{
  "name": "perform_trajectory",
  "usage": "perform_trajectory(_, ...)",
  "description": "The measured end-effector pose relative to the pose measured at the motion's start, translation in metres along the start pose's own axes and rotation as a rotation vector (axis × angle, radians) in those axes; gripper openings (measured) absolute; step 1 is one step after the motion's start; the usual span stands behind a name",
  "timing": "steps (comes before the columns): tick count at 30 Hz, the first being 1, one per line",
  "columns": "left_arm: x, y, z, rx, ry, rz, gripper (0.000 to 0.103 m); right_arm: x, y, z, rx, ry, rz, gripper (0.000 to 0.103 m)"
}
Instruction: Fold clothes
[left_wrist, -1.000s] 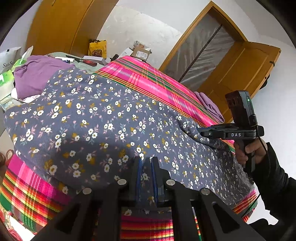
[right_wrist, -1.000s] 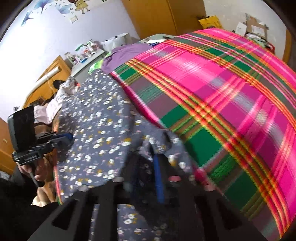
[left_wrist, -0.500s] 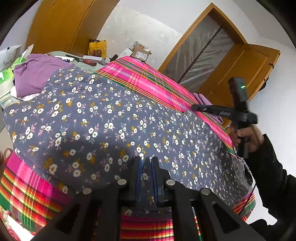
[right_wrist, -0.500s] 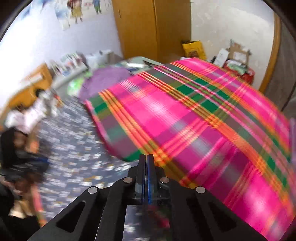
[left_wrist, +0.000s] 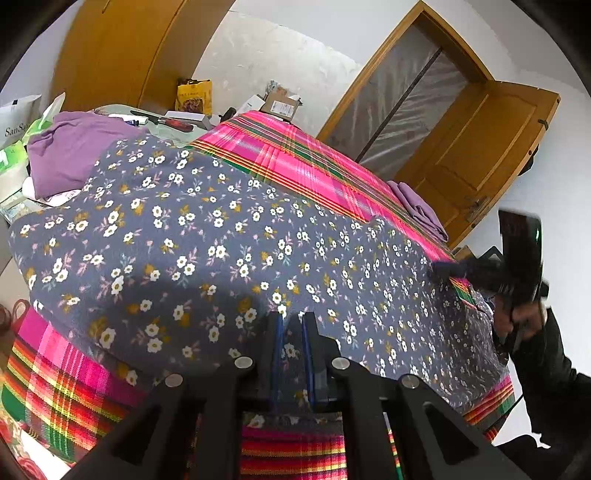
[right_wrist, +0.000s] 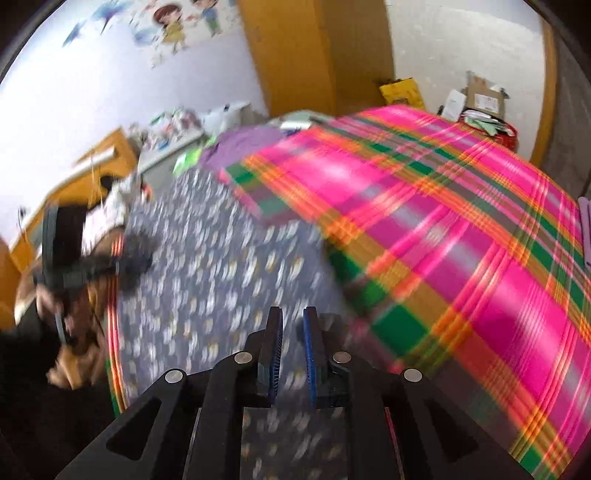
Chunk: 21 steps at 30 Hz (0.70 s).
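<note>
Pink plaid bedspread (left_wrist: 295, 162) carries the floral garment (left_wrist: 207, 236): left gripper (left_wrist: 292, 354) clamped on its hem, right gripper (right_wrist: 292, 354) opening, empty (should regrip the far edge squarely).

One floral garment (left_wrist: 229, 236), two purple cloths (left_wrist: 70, 151) (left_wrist: 421, 208), one plaid bedcover (left_wrist: 317, 170), two grippers (left_wrist: 291, 354) (right_wrist: 291, 354).

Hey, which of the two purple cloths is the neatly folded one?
The small lilac cloth at the plaid bed's far edge near the door is folded flat; the big purple garment by the wardrobe lies rumpled.
</note>
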<state>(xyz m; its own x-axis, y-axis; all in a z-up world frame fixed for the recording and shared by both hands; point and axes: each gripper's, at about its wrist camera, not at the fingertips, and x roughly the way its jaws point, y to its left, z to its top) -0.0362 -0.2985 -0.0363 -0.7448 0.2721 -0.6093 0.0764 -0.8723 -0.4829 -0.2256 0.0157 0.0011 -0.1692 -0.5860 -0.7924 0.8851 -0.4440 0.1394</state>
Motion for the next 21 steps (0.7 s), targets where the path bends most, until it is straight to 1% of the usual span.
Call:
perform_trajectory(1, -0.002, 0.000, 0.000, 0.005, -0.002, 0.013, 0.011, 0.007, -0.001, -0.006, 0.007, 0.028, -0.033, 0.011)
perform_trajectory(2, -0.005, -0.001, 0.000, 0.012, -0.005, 0.034, 0.011, 0.013, -0.009, -0.012, 0.039, 0.051, -0.054, 0.008)
perform_trajectory(3, -0.008, -0.001, 0.000, 0.019, -0.009, 0.054, 0.011, 0.014, -0.017, -0.016, 0.089, 0.047, -0.057, 0.004)
perform_trajectory(5, -0.014, -0.001, 0.001, 0.034, -0.017, 0.095, 0.011, 0.005, -0.026, -0.018, 0.173, -0.005, -0.050, 0.009)
perform_trajectory(6, -0.017, -0.001, 0.001, 0.041, -0.021, 0.116, 0.011, -0.001, -0.023, -0.019, 0.173, -0.029, -0.057, 0.011)
perform_trajectory(7, -0.021, 0.003, 0.001, 0.038, -0.030, 0.142, 0.011, -0.008, -0.019, -0.020, 0.171, -0.055, -0.052, 0.011)
perform_trajectory(8, -0.028, 0.010, 0.001, 0.021, -0.044, 0.169, 0.011, -0.016, -0.011, -0.022, 0.164, -0.080, -0.029, 0.011)
perform_trajectory(9, -0.033, 0.017, 0.001, 0.000, -0.056, 0.191, 0.011, -0.022, -0.002, -0.025, 0.154, -0.100, -0.007, 0.013)
perform_trajectory(10, -0.038, 0.025, 0.001, -0.025, -0.069, 0.219, 0.011, -0.026, 0.006, -0.027, 0.142, -0.115, 0.010, 0.021)
perform_trajectory(11, -0.043, 0.035, 0.002, -0.053, -0.082, 0.251, 0.011, -0.028, 0.014, -0.030, 0.127, -0.123, 0.021, 0.025)
perform_trajectory(12, -0.049, 0.044, 0.002, -0.084, -0.095, 0.277, 0.011, -0.029, 0.024, -0.034, 0.111, -0.127, 0.038, 0.029)
perform_trajectory(13, -0.054, 0.053, 0.002, -0.115, -0.107, 0.300, 0.011, -0.028, 0.034, -0.038, 0.098, -0.125, 0.056, 0.029)
perform_trajectory(15, -0.062, 0.061, 0.005, -0.147, -0.130, 0.320, 0.011, -0.023, 0.047, -0.046, 0.079, -0.113, 0.070, 0.029)
perform_trajectory(18, -0.071, 0.060, 0.013, -0.131, -0.181, 0.357, 0.013, -0.016, 0.058, -0.052, 0.061, -0.104, 0.068, 0.029)
perform_trajectory(19, -0.073, 0.059, 0.017, -0.131, -0.200, 0.358, 0.015, -0.015, 0.060, -0.054, 0.061, -0.104, 0.067, 0.029)
perform_trajectory(21, -0.073, 0.057, 0.024, -0.133, -0.223, 0.334, 0.019, -0.016, 0.058, -0.057, 0.088, -0.119, 0.064, 0.029)
